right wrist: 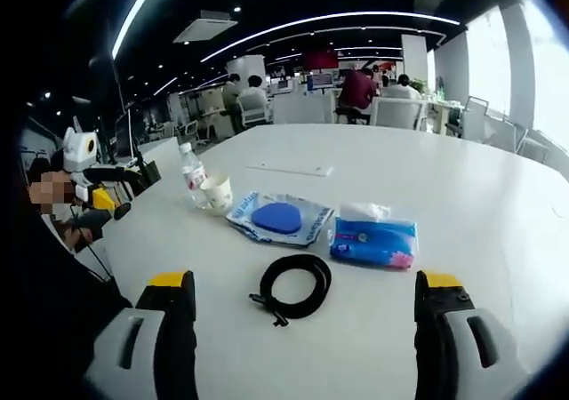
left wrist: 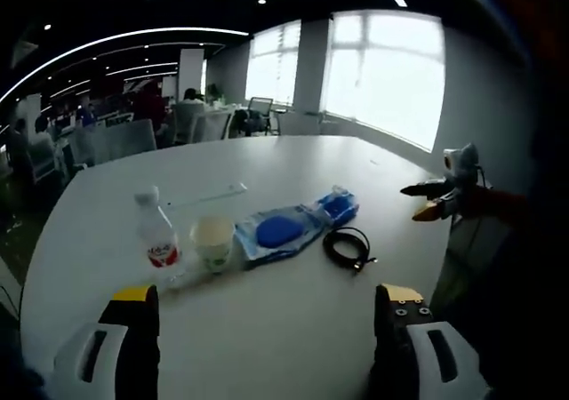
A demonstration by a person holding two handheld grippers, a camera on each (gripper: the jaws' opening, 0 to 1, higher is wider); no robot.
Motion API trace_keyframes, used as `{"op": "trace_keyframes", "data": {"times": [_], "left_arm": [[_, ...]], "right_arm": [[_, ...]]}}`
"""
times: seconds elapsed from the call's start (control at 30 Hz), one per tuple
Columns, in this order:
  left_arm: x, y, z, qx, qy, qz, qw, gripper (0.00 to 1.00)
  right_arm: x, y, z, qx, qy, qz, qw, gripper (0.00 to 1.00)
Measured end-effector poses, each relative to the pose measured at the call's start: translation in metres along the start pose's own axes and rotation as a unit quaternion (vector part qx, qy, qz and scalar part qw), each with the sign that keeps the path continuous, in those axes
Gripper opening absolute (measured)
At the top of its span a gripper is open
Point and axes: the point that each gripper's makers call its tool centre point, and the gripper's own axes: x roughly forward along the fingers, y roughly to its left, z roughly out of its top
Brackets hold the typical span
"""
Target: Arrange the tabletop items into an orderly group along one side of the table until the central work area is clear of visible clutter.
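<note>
Both claws, left claw [left wrist: 267, 329] and right claw [right wrist: 305, 329], stand spread and empty at frame bottom; bottle [left wrist: 157, 237], cup [left wrist: 213, 242], cable [right wrist: 293, 286] mid-desk [left wrist: 267, 338].

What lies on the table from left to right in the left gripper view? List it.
Water bottle → paper cup → clear pouch with a blue pad → blue tissue pack → coiled black cable.
</note>
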Motion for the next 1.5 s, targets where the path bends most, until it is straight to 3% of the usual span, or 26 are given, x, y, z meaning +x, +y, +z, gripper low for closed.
{"op": "trace_keyframes", "data": {"times": [0.27,1.13,1.5], "left_arm": [[-0.01,0.003,-0.004,-0.007,0.001,0.008,0.9999,1.0],[-0.014,-0.002,-0.007,-0.015,0.0,0.004,0.9999,1.0],[-0.014,-0.004,-0.011,-0.025,0.0,0.006,0.9997,1.0]], "right_arm": [[-0.001,0.004,0.001,-0.004,0.004,0.002,1.0,1.0],[-0.007,0.004,0.005,-0.017,0.011,0.009,0.9998,1.0],[-0.009,0.003,-0.002,-0.019,0.02,0.011,0.9996,1.0]]}}
